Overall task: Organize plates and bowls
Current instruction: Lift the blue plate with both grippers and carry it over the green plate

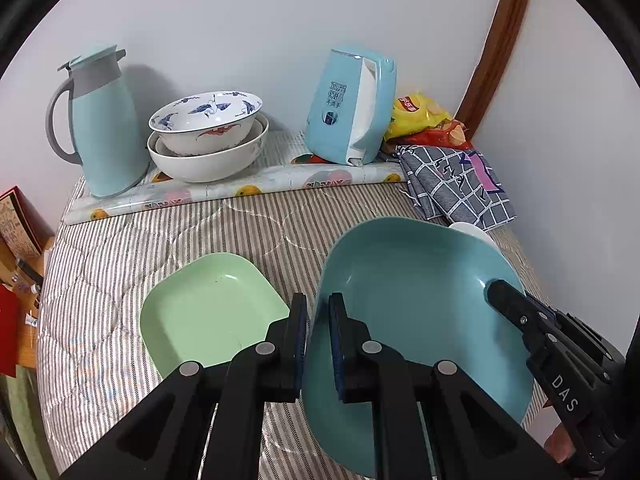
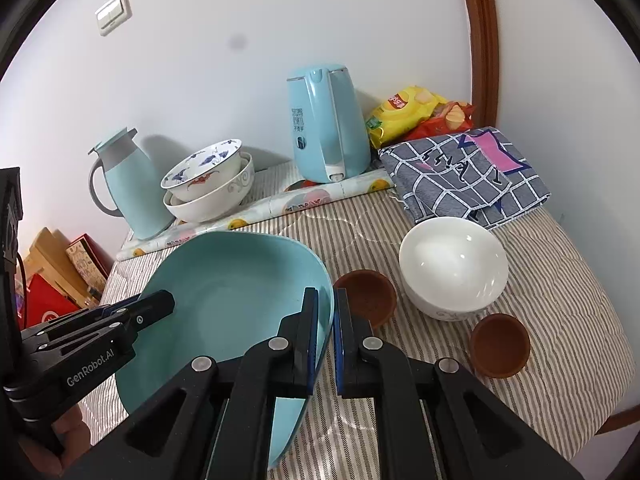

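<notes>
Two claws on one dish: the left claw (image 1: 318,344) pinches the near-left rim of the big teal plate (image 1: 420,300), and the right claw (image 2: 326,340) clamps the opposite rim, both narrowed right down on that thin edge. Between them the plate hangs tilted above the striped quilt (image 2: 560,300), clear of the surface. Just left of it, flat on the quilt, lies the pale green plate (image 1: 208,308). On the right, the white bowl (image 2: 454,268) sits upright, with one brown cup (image 2: 366,296) just beside it and the teal rim, and a second brown cup (image 2: 500,346) nearer the camera. At the back, two patterned bowls (image 1: 206,136) are nested by the wall, between the blue jug (image 1: 100,120) and the blue kettle (image 1: 348,108). Snack bags (image 2: 416,114) and a folded checked cloth (image 2: 464,176) fill the far right corner.
</notes>
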Motion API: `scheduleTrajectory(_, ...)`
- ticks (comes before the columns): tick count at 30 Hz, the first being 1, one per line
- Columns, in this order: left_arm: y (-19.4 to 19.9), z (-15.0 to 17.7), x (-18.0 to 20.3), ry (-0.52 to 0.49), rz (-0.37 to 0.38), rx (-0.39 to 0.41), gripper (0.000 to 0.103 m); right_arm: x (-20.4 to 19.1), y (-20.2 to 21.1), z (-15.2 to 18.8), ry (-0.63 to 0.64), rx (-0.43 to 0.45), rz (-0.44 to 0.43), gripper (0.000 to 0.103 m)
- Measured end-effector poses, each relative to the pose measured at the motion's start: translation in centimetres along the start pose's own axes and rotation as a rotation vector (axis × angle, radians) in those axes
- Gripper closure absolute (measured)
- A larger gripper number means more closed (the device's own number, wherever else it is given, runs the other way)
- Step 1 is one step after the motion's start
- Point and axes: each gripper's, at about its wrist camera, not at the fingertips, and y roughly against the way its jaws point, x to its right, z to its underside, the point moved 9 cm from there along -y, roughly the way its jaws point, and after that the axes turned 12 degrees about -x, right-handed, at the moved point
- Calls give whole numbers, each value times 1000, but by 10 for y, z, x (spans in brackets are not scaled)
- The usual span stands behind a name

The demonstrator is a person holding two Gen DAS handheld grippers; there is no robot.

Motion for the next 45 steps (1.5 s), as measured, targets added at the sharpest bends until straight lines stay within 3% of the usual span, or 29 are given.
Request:
scheduleTrajectory(25, -2, 6, -18, 17, -26, -12, 92, -16, -12, 9, 13, -15, -11, 96)
scheduleTrajectory(45, -15, 21, -86, 105, -51, -43, 91, -70, -48, 22, 61, -69, -48, 96)
